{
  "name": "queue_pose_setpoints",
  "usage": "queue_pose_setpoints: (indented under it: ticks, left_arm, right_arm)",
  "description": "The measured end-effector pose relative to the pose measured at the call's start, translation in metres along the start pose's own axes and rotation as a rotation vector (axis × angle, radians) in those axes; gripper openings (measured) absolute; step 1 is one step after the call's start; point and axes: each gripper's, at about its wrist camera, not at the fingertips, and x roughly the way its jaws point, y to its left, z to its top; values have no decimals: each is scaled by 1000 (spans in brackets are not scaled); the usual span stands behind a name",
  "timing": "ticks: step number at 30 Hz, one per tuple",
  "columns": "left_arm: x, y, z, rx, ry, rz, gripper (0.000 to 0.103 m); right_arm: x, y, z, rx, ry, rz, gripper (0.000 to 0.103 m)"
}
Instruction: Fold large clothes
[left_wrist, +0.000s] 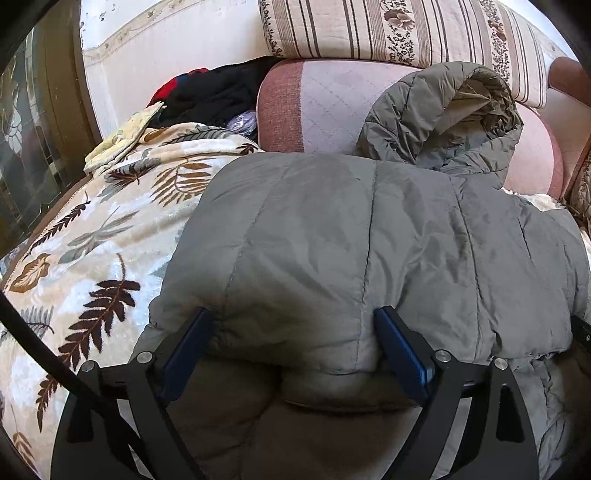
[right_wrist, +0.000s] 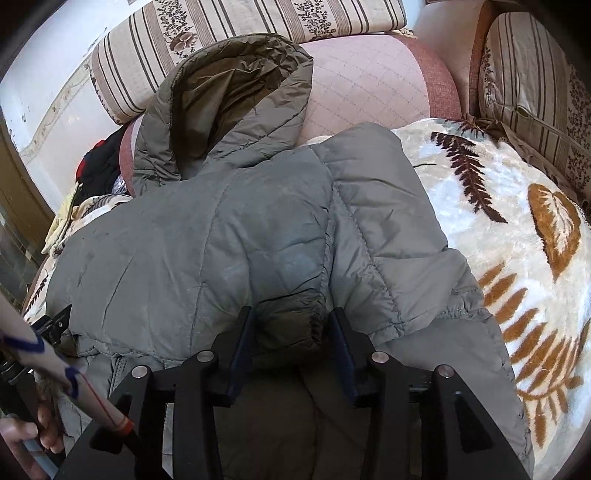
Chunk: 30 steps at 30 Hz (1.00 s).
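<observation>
Left wrist view: grey quilted hooded jacket (left_wrist: 351, 240) lies on a cream leaf-print blanket (left_wrist: 92, 236) against a pink bolster (left_wrist: 325, 107). Left gripper (left_wrist: 295, 336) gapes wide around a jacket fold; right gripper (right_wrist: 291, 332) straddles a fold, contact unclear. Jacket's near edge is cut off.

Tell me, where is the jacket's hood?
In both views the hood lies at the grey puffer jacket's far end, propped against the pink cushion.

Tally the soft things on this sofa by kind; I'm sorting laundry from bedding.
Grey quilted hooded jacket: 1
Cream leaf-print plush blanket: 1
Striped floral cushions: 2
Pink quilted bolster: 1
Dark pile of black, red and blue clothes: 1
Total: 6
</observation>
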Motion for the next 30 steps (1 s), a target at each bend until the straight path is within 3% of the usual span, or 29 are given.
queue_pose_setpoints:
  ticks: [12,20,23,26,28,30]
  left_arm:
    - [-3,-8,4,15,-13,53,90]
    - [-9,-1,10,-48,-4,4,90]
    - [-13,5,12,-65,-9,-15,90]
    - [-16,8,14,-74,-14,-45,90]
    - [-21,6,13,-55,-34,-47,90]
    - [-23,3,13,-25,-42,-51,90]
  right_arm:
    - [3,11,0,-56,9,-40,53]
    - [-2,-1,0,-5,1,23,55]
    - [-19,0,0,27,-6,-15,56]
    - [-47,22,5,-4,-79,-69,56]
    - [-54,42,13,-37,-107,-58,61]
    - [-48,65,21,-89,-82,-32,67]
